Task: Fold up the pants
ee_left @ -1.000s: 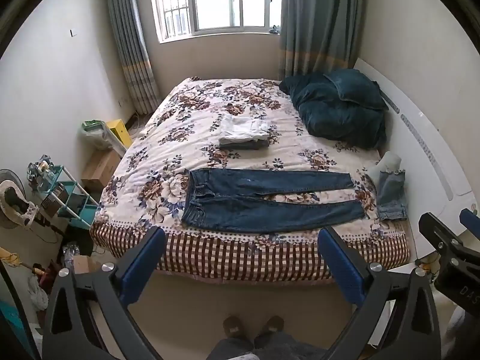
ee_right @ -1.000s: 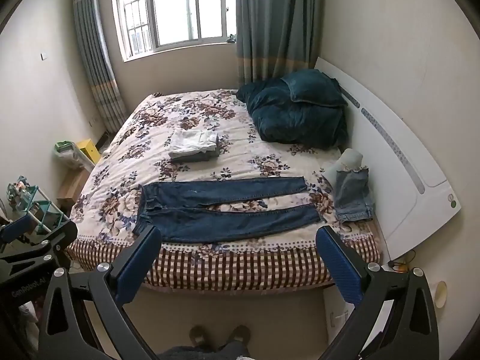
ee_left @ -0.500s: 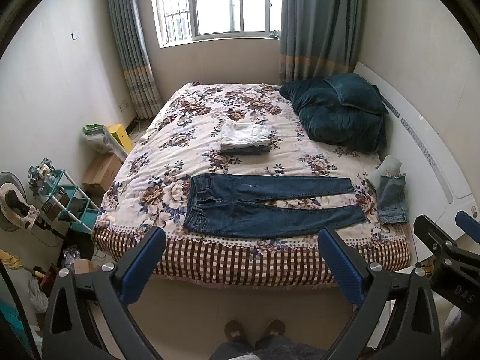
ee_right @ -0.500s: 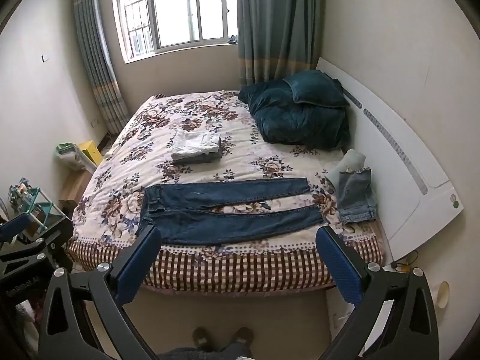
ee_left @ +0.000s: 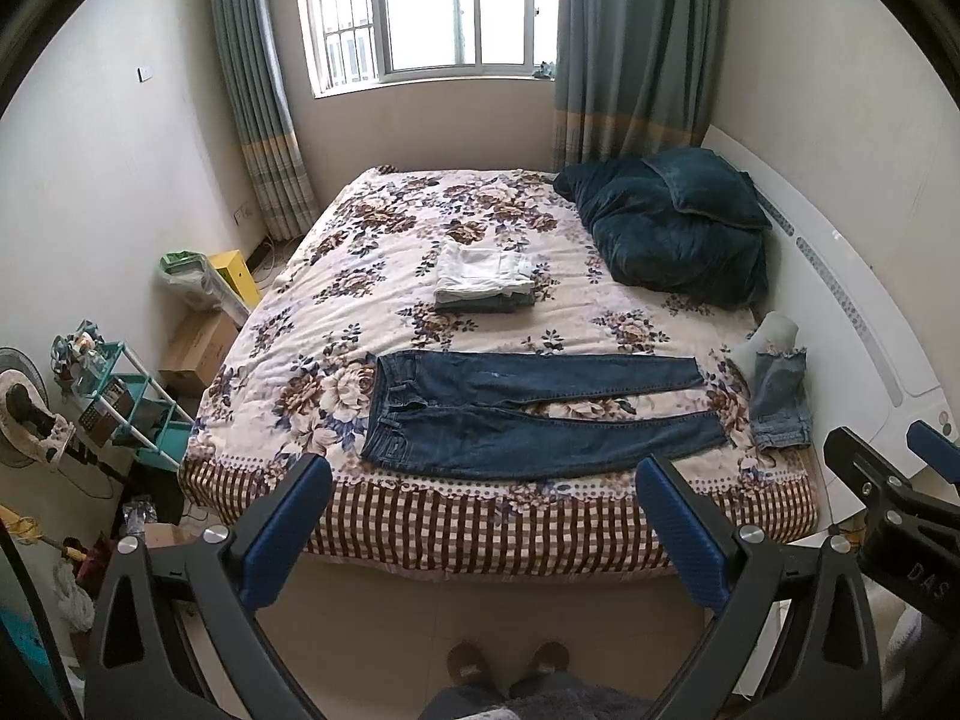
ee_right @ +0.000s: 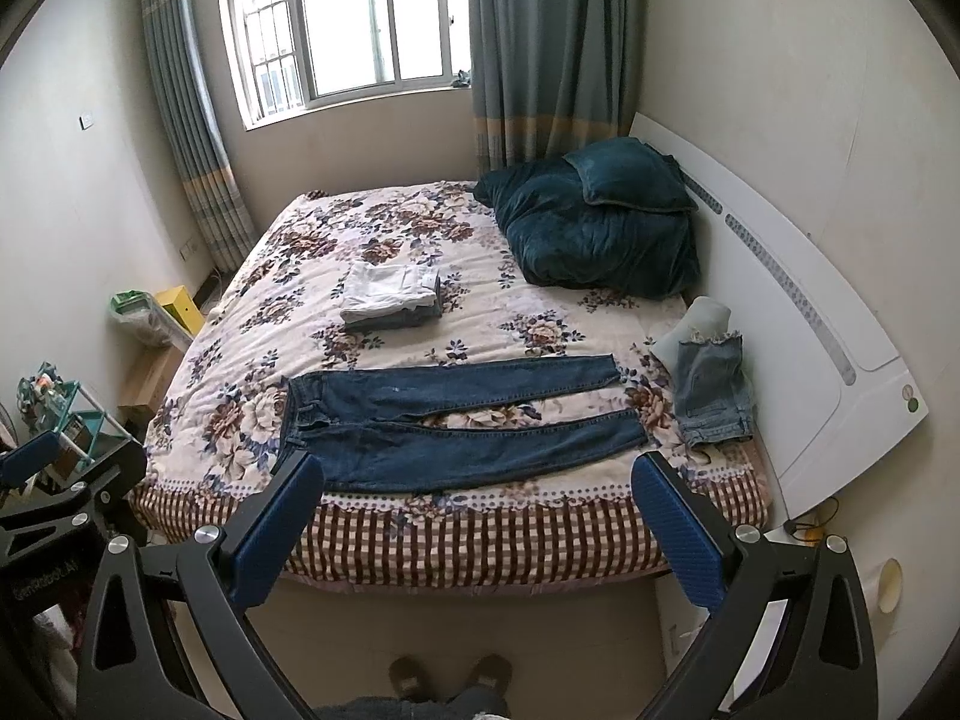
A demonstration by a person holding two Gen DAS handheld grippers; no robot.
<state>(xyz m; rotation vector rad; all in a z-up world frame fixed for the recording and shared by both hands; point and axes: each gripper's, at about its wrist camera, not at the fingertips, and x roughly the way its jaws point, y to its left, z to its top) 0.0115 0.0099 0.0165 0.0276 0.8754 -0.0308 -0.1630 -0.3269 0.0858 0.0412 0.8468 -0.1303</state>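
- Pants were what I was after: dark blue jeans (ee_left: 528, 414) lay flat near the front edge of the bed (ee_left: 420, 516), beyond both grippers and touched by neither.
- Nearest to me, my left gripper (ee_left: 483, 516) was held off the bed's front edge, above the floor, looking down and across the mattress; its blue pads (ee_left: 288, 531) stood wide apart with nothing between them.
- My right gripper (ee_right: 477, 516) hung in much the same pose beside it, fingers spread wide and empty, blue pads (ee_right: 675, 531) framing the front of the bed.
- My slippers (ee_right: 450, 678) showed on the floor below the grippers.
- The jeans' (ee_right: 456, 420) long axis ran left to right along the bed's front edge: waistband at the left, both leg cuffs at the right, legs slightly parted.
- Just beyond the cuffs, at the right edge of the bed, lay a lighter, crumpled denim piece (ee_left: 777, 402).
- Farther back, mid-bed, sat a folded stack of pale clothes (ee_left: 483, 276), well apart from the jeans.
- Farthest, a dark teal quilt and pillow (ee_left: 678, 234) were heaped against the white headboard (ee_right: 798, 312), below the window (ee_left: 444, 12).
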